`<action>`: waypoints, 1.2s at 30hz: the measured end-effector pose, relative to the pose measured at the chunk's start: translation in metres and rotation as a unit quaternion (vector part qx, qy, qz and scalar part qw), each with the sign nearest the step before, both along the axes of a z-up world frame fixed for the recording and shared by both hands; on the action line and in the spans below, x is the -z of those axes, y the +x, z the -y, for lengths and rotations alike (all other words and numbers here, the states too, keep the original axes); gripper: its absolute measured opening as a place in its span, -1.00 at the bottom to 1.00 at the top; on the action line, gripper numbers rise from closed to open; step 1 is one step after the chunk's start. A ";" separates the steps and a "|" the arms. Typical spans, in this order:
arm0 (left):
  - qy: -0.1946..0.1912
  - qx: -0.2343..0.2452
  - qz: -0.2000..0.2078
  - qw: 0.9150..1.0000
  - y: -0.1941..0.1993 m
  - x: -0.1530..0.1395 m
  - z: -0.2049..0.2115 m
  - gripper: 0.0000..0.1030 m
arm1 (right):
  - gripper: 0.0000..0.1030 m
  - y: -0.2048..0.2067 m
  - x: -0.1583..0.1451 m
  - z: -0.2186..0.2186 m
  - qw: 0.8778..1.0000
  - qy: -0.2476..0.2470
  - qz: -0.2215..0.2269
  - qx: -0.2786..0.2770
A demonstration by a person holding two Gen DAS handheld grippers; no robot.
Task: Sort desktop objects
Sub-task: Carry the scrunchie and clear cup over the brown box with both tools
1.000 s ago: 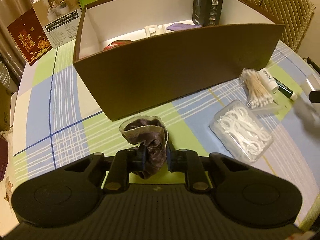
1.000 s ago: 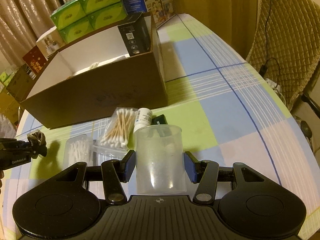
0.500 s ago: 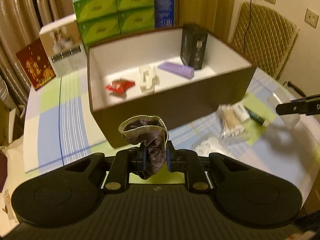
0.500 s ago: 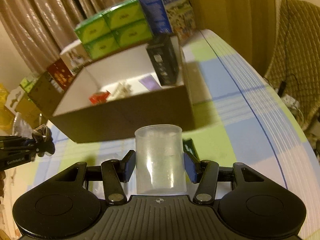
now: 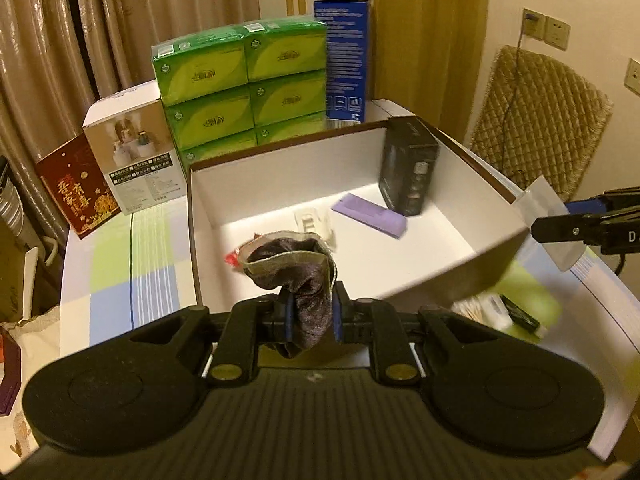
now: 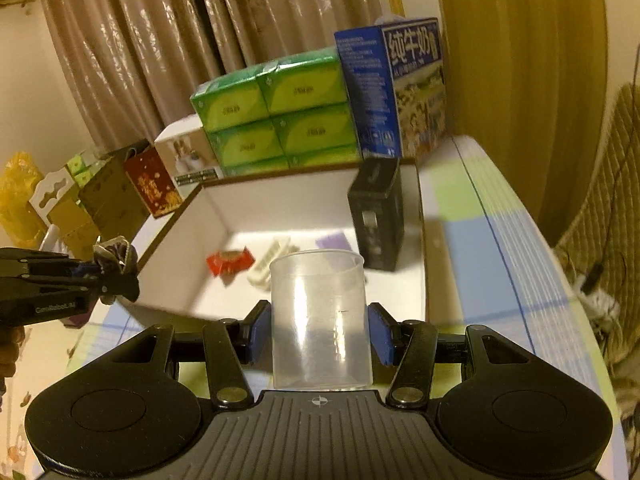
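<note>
My left gripper (image 5: 310, 316) is clamped on a dark sock (image 5: 298, 276), held in the air over the near wall of the box (image 5: 424, 280). My right gripper (image 6: 318, 336) pinches a clear cup (image 6: 320, 320) upright, also off the table, at the box's near edge. Inside the box I see a red packet (image 6: 230, 262), a white clip (image 6: 270, 262), a purple bar (image 5: 370, 216) and a black carton (image 5: 408, 172) standing at the right wall. Cotton swabs (image 5: 480, 308) lie on the checked table (image 5: 116, 276) in front of the box.

Brown sock (image 5: 308, 280), seemingly clear cup (image 6: 320, 320), checked tablecloth (image 5: 120, 280)
</note>
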State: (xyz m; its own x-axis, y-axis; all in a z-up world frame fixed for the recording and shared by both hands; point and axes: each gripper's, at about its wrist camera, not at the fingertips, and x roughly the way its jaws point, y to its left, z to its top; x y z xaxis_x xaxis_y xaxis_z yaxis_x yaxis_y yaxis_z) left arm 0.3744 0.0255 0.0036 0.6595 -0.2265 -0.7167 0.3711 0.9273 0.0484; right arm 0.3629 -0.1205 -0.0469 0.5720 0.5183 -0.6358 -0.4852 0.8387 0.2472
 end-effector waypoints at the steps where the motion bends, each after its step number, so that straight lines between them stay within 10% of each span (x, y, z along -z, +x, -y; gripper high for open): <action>1: 0.002 -0.004 -0.004 1.000 0.007 0.001 0.001 -0.71 | -0.04 0.008 0.000 -0.004 1.000 0.000 -0.001 -0.001; 15: 0.032 -0.016 -0.115 0.993 0.103 0.041 0.005 -0.71 | -0.04 0.080 0.033 -0.038 0.995 -0.086 -0.046 -0.031; 32: 0.118 0.036 -0.195 0.973 0.129 0.089 0.026 -0.65 | -0.04 0.106 0.053 -0.047 0.981 -0.173 -0.063 -0.066; 36: 0.128 0.044 -0.196 0.971 0.129 0.091 0.026 -0.38 | -0.04 0.107 0.055 -0.048 0.979 -0.179 -0.065 -0.075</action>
State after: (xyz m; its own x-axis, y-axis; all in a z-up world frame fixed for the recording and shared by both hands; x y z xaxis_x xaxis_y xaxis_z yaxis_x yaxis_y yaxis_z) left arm 0.5029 -0.0006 -0.0870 0.3100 -0.0513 -0.9493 0.4845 0.8677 0.1113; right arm 0.4697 -0.0726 -0.1017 0.4085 0.3200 -0.8548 -0.5932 0.8048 0.0178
